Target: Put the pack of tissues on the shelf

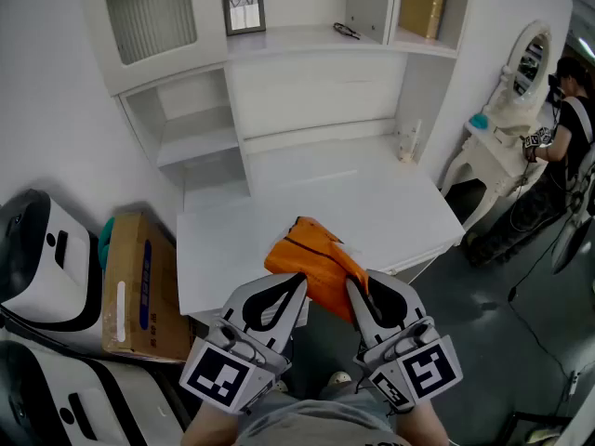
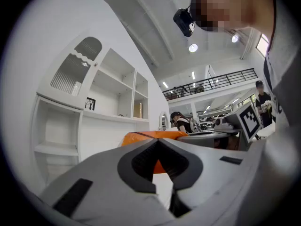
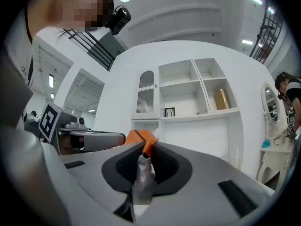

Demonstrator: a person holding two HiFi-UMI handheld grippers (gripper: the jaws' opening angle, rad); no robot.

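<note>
The orange pack of tissues (image 1: 316,254) hangs over the front edge of the white desk (image 1: 372,203), between my two grippers. My right gripper (image 1: 353,286) is shut on the pack's crimped, silvery wrapper end (image 3: 142,173), and the orange body (image 3: 141,138) shows past its tips. My left gripper (image 1: 297,282) has its jaws together, tip against the pack's left side; in the left gripper view the pack (image 2: 150,135) lies just beyond the jaws (image 2: 159,144), and nothing shows pinched. The white shelf unit (image 1: 307,40) stands at the desk's back.
On the shelves are a picture frame (image 1: 244,9), a gold box (image 1: 423,7) and glasses (image 1: 347,32). Small bottles (image 1: 409,142) stand at the desk's right back. A cardboard box (image 1: 139,286) and white machines (image 1: 42,249) sit left. A dressing table (image 1: 516,91) and a person (image 1: 567,119) are right.
</note>
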